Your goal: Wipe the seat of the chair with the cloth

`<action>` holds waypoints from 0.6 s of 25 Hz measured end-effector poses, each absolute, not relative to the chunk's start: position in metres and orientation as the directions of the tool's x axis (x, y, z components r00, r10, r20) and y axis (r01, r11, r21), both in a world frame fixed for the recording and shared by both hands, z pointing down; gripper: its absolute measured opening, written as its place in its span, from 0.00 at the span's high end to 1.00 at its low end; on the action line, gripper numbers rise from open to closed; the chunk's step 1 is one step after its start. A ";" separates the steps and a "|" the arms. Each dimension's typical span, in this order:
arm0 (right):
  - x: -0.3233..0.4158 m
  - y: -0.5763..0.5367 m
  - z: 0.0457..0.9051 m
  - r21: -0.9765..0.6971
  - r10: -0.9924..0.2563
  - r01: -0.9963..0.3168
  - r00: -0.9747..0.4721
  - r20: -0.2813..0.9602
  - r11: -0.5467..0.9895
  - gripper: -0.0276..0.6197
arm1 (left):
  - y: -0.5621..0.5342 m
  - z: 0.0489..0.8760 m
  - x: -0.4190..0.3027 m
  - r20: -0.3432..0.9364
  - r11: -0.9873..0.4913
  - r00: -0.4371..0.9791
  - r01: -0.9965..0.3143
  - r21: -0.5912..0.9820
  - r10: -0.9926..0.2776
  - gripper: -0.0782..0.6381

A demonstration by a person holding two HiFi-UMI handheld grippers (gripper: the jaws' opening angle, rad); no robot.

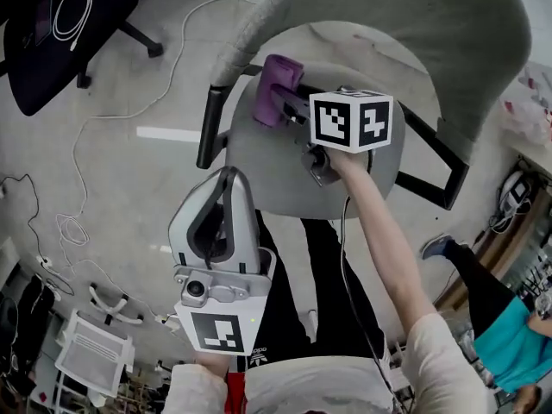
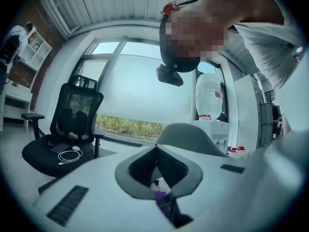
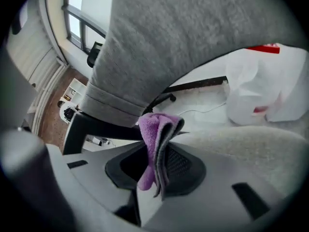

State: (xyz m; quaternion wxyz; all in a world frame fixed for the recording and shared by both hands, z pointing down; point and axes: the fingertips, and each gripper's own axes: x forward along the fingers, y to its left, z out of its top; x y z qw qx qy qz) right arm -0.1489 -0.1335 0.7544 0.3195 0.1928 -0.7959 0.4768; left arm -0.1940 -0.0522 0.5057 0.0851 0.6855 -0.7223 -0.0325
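Cloth (image 3: 156,138): purple, fuzzy, folded into several layers, greyish along inner edges, top bunched above jaws, lower end hanging loose. Right hand-held gripper (image 1: 288,103) clamped on cloth, jaws pinching its fold. Cloth held over far edge of grey chair seat (image 1: 267,175), close under backrest (image 1: 414,24); contact with seat unclear. Left hand-held gripper (image 1: 228,176) closed, jaw tips together, nothing between, held above seat's near edge.

Pale sleeves (image 1: 435,365), black trousers (image 1: 332,274), perhaps red hem (image 1: 235,397)
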 end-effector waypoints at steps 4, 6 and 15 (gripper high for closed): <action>-0.163 -0.121 0.782 -0.633 0.050 -0.636 -0.687 0.725 0.442 0.81 | -0.043 0.521 -0.198 0.106 0.061 -0.043 -0.984 0.166 -0.993 0.87; -0.169 -0.119 0.789 -0.624 0.068 -0.644 -0.670 0.739 0.442 0.81 | -0.043 0.525 -0.203 0.115 0.070 -0.050 -0.982 0.175 -0.992 0.87; -0.165 -0.130 0.809 -0.582 0.090 -0.692 -0.607 0.789 0.427 0.82 | -0.057 0.528 -0.208 0.138 0.051 -0.025 -0.981 0.189 -0.990 0.87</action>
